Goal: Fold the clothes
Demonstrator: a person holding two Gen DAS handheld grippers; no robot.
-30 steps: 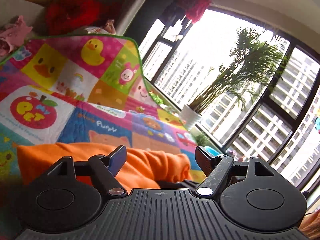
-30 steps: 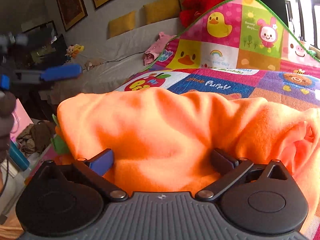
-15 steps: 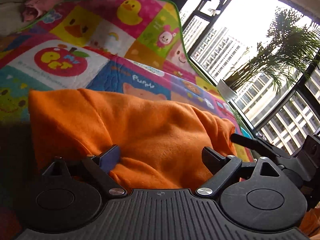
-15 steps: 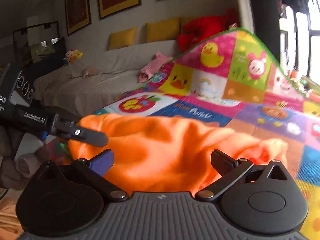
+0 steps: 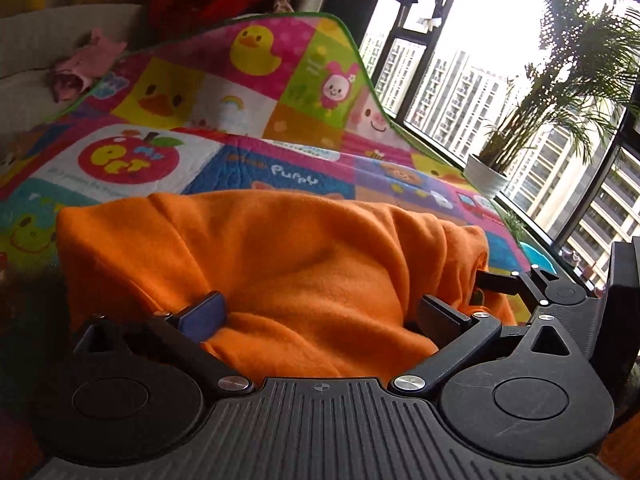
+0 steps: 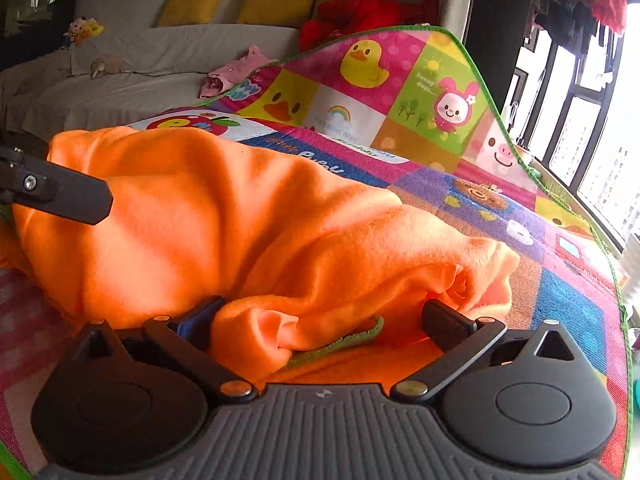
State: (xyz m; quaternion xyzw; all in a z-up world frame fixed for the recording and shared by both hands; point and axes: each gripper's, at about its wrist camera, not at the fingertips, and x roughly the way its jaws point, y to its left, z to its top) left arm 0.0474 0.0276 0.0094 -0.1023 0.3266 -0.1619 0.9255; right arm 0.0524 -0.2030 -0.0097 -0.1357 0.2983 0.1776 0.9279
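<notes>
Your left tongs [image 5: 320,316] stand spread wide, having just been opening, with the orange fleece garment [image 5: 280,264] bulging up between the pads but not pinched by them. Your right tongs [image 6: 324,320] are spread just as wide, and a rumpled fold of the same garment, with a green trimmed edge [image 6: 344,340], lies between their pads unclamped.

The garment lies in a loose heap on the cartoon play mat [image 5: 248,92], near the mat's edge closest to you; the mat's far end curls upward behind it, showing a duck and a bunny.

Your left view alone shows the potted palm [image 5: 560,92] in its white pot against the big window [image 5: 452,92], with tower blocks outside, and the right tongs coming in from the right edge beside the garment's end. Your right view alone shows the covered sofa [image 6: 160,64] with yellow cushions [image 6: 276,4], a red plush heap [image 6: 360,16] and a pink garment [image 6: 236,72] by the mat's raised corner; one finger [image 6: 72,196] of the left tongs reaches in from the left edge, its tip over the garment's upper left part.
</notes>
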